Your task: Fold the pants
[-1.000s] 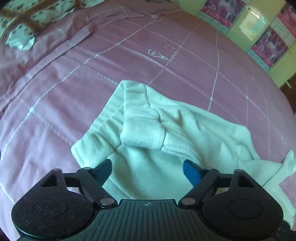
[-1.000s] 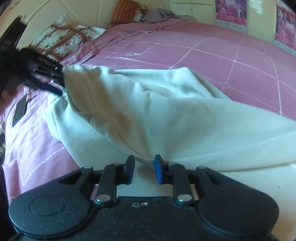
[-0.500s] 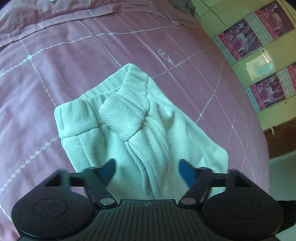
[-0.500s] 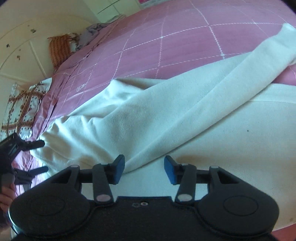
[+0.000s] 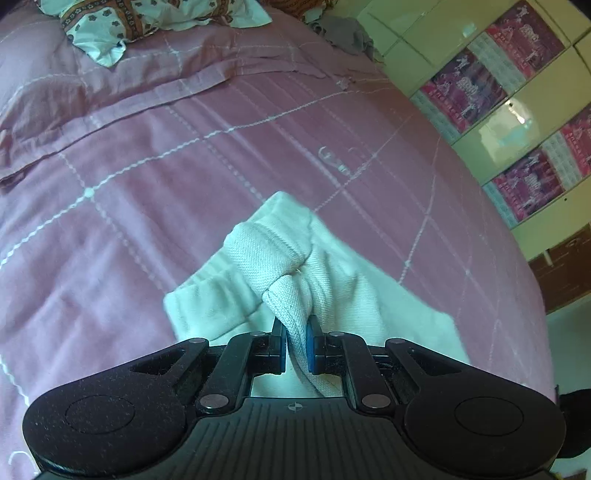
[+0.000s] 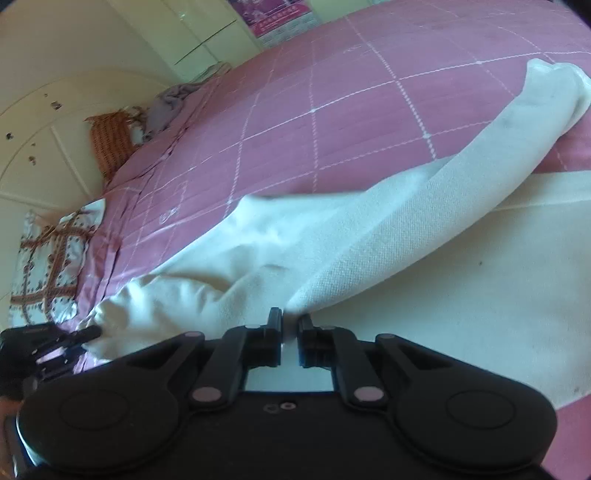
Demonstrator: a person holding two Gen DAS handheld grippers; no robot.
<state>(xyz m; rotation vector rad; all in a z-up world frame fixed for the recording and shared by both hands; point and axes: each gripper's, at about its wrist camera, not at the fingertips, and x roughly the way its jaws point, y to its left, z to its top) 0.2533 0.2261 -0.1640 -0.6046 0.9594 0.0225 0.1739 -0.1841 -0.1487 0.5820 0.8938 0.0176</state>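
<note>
White pants (image 5: 280,258) lie on a pink quilted bed (image 5: 147,177). In the left wrist view my left gripper (image 5: 296,343) is shut on a bunched fold of the pants' waistband end. In the right wrist view the pants (image 6: 424,266) stretch across the bed, one leg (image 6: 546,99) reaching to the far right. My right gripper (image 6: 290,328) is shut on a fold of the pants' cloth at the leg's edge. The left gripper (image 6: 55,343) shows at the left, at the pants' far end.
A patterned pillow (image 5: 147,22) and a grey cloth (image 5: 343,33) lie at the head of the bed. A cream wardrobe with pink posters (image 5: 517,92) stands beside the bed. An orange cushion (image 6: 110,140) leans against the headboard.
Both grippers were open half a second ago and have shut on the pants. The left one moved in onto the bunched waistband; the right one closed on the leg's fold.
</note>
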